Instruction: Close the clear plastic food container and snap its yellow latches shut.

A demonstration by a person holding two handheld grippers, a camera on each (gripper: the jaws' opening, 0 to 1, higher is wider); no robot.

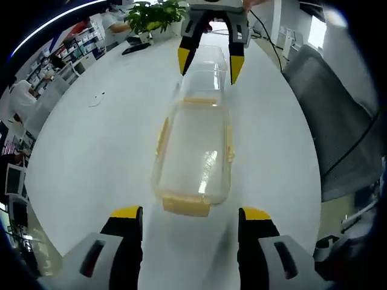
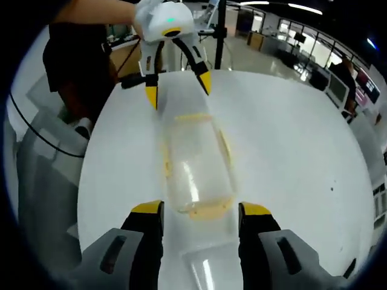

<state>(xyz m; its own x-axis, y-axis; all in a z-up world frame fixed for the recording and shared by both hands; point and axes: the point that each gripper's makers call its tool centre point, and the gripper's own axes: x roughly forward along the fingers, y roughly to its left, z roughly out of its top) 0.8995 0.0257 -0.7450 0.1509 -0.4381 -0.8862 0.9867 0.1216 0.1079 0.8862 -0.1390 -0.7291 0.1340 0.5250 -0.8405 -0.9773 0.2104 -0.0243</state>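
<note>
2 grippers face each other across a white surface [image 1: 91, 157] with the clear plastic container [image 1: 195, 154] lying lengthwise between them. In the left gripper view the left gripper [image 1: 190, 220] stands just short of the container's near end, jaws wide and holding nothing; the right gripper [image 1: 210, 60] is at the far end, jaws spread to either side of the clear lid part [image 1: 205, 69] there. In the right gripper view the right gripper [image 2: 201, 217] shows the same wide, empty jaws, with a clear edge lying between them.

Yellow latches [image 1: 186, 204] show at the near short end and along both long sides, and another yellow strip [image 1: 199, 101] crosses the far end of the box. Whether the lid is seated or only resting cannot be told through the clear plastic.

Nothing is visible inside the container; it looks empty, so it should be light and likely to slide on the smooth surface when pushed. Thin clear plastic will flex, and the walls are slick. Best hold is probably 1 gripper bracing an end while the other presses a latch at its outer edge, since the yellow tabs are stiffer and give a surer purchase than the walls.
</note>
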